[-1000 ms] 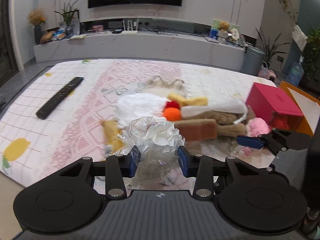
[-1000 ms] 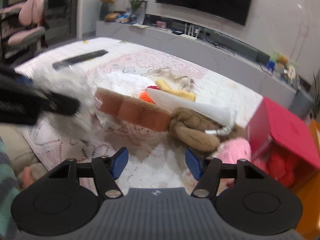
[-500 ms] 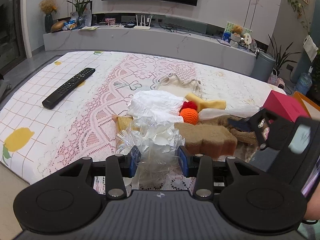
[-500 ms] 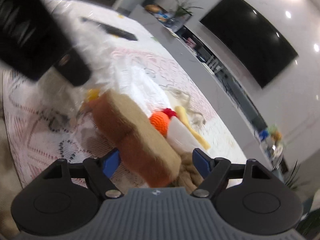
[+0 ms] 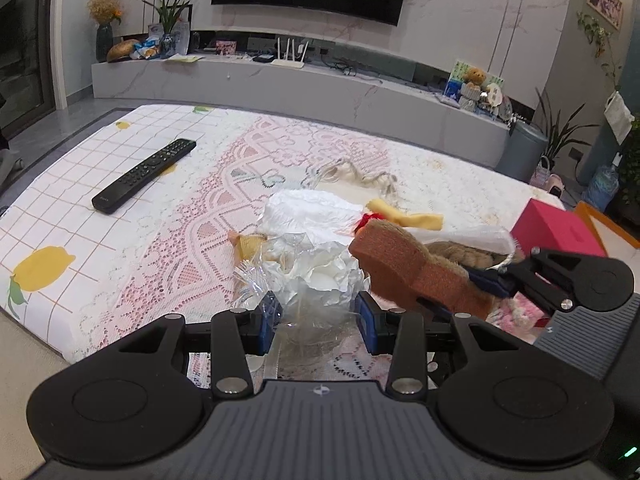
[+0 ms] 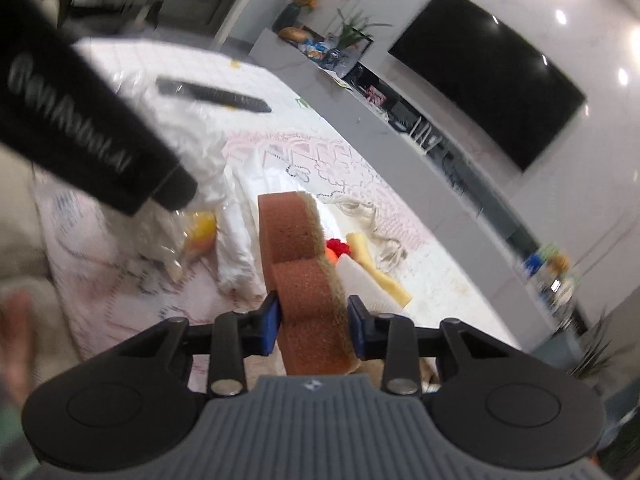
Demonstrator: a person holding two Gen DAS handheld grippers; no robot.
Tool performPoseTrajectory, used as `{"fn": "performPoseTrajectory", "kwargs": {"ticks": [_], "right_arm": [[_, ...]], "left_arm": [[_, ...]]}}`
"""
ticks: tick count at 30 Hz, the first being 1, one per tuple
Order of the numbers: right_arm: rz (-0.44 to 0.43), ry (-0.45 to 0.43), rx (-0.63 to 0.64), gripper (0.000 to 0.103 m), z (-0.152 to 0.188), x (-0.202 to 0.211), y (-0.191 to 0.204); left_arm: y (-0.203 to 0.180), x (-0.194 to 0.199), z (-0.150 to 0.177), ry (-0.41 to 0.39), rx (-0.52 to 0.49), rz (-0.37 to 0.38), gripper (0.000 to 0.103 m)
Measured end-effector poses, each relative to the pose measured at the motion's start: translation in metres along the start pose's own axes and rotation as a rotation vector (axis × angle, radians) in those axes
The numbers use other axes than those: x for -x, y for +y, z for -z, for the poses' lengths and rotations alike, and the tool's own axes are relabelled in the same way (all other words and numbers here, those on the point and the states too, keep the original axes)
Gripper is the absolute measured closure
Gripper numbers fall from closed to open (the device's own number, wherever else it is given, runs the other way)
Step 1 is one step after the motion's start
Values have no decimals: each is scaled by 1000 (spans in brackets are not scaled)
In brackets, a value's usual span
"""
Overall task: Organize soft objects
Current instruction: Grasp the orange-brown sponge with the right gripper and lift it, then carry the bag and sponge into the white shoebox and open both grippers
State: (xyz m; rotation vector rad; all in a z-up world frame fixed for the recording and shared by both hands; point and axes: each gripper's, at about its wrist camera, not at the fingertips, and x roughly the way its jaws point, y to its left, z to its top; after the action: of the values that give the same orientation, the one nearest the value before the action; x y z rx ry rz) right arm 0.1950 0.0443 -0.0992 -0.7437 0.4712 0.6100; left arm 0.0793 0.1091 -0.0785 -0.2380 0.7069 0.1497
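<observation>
A: The brown sponge point(image 6: 304, 280) is in the middle of the right wrist view; the right gripper point(image 6: 312, 322) is closing on it, a blue pad on each side; it sticks up and away.

B: Could it fall?

A: Maybe; only its low end is pinched, so it may bend and slip.

B: And the left gripper point(image 5: 318, 322)?

A: Half open at the bottom middle, holding a crinkly plastic bag point(image 5: 316, 276); the sponge sits just right of it, so they might bump.
</observation>
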Motion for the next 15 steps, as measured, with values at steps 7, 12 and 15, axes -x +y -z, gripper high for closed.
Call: {"fn": "performPoseTrajectory", "kwargs": {"ticks": [7, 12, 15], "right_arm": [[-73, 19, -275, 70, 5, 37, -26], [-52, 4, -422, 70, 18, 79, -45], [-23, -16, -489, 70, 28, 111, -56]], "left_arm": [[-15, 29, 0, -46, -21, 41, 56], [-37, 55, -1, -86, -60, 104, 56], [-57, 72, -1, -128, -106, 143, 56]]}}
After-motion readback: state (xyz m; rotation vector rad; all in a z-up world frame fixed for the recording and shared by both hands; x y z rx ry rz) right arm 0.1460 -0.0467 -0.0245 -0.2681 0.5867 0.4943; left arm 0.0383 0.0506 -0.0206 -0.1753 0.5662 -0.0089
